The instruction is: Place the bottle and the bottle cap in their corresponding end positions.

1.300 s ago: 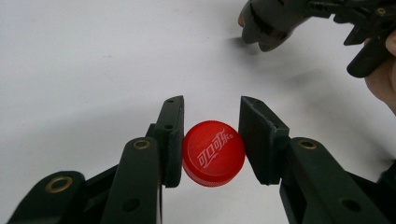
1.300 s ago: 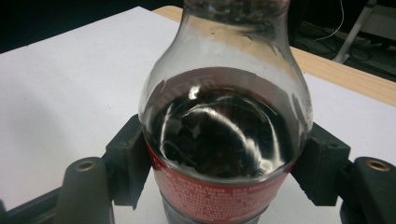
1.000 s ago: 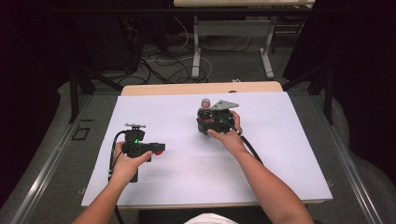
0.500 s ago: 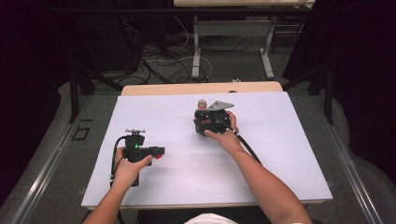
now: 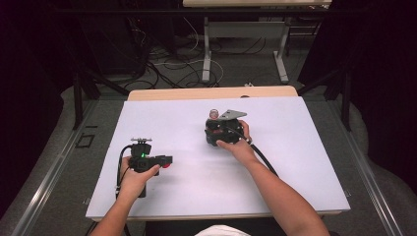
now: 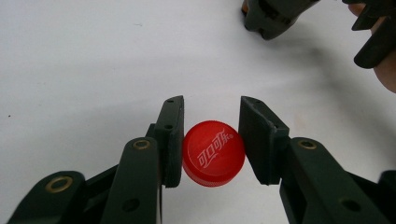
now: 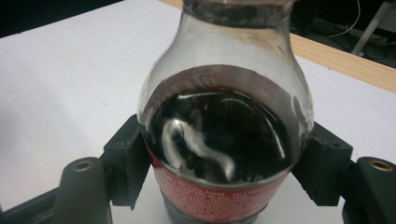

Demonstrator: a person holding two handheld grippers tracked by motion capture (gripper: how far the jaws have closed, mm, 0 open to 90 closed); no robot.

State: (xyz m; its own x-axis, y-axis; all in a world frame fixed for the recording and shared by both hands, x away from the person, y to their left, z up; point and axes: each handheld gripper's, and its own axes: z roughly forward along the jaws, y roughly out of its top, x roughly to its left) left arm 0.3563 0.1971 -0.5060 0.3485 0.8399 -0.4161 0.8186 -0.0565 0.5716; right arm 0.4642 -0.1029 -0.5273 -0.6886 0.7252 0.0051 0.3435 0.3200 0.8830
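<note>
High view: a person's forearms come in from the bottom edge. Left gripper [image 5: 164,161] sits low on the left part of the white table [image 5: 305,162], level, with a bit of red at its tip. Right gripper [image 5: 215,129] is near the table's middle, hand wrapped behind it, grey plate on top. The bottle [image 5: 214,114] neck sticks up just past it, open at the top.

Left gripper view: jaws clamped on a red cap [image 6: 213,152], one pad on each side of its rim, printed top facing the camera. White table beneath. The other gripper's dark parts show at the top right corner, well apart.

Right gripper view: bottle [image 7: 224,135] fills the centre, upright, clear shoulder, dark liquid below, red label [image 7: 210,198] at the bottom. Both pads sit against its sides at label height, gripping it; the jaws have just been easing open slightly, bottle between them. Table's wooden edge [image 7: 345,60] runs behind.
</note>
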